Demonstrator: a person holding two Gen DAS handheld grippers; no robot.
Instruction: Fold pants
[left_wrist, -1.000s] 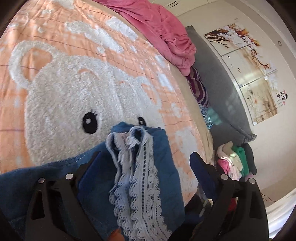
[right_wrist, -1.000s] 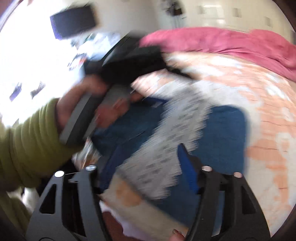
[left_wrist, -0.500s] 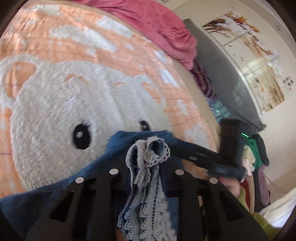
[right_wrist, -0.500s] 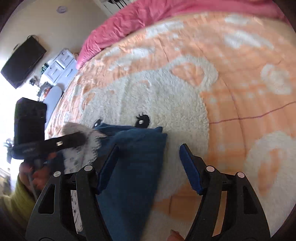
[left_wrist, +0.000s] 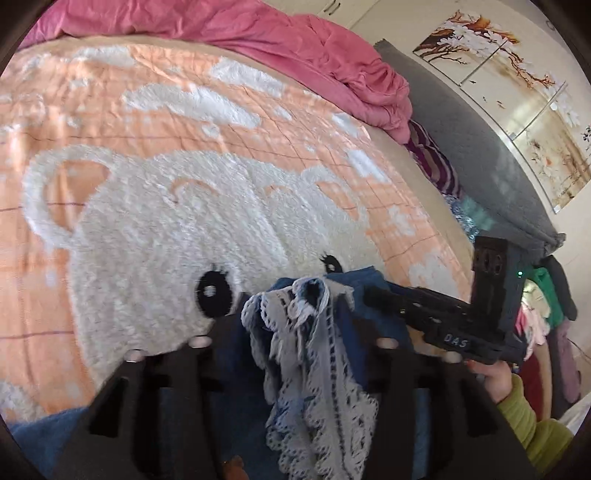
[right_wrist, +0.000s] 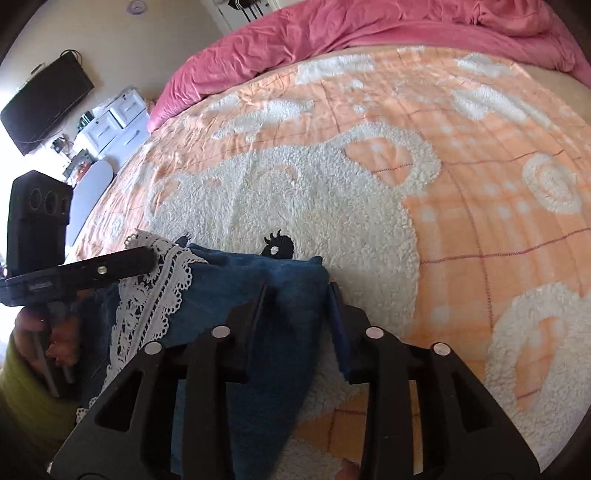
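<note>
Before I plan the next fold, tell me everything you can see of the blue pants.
The blue pants look like denim, trimmed with a white lace strip. They lie bunched on the bear blanket, covering part of its face. The right gripper has been closing over a leg end; the left gripper, reopening, straddles the lace.

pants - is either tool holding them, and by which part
Both. The left tool holds the pants by the lace trim; the right tool has just been closing on the blue corner.
</note>
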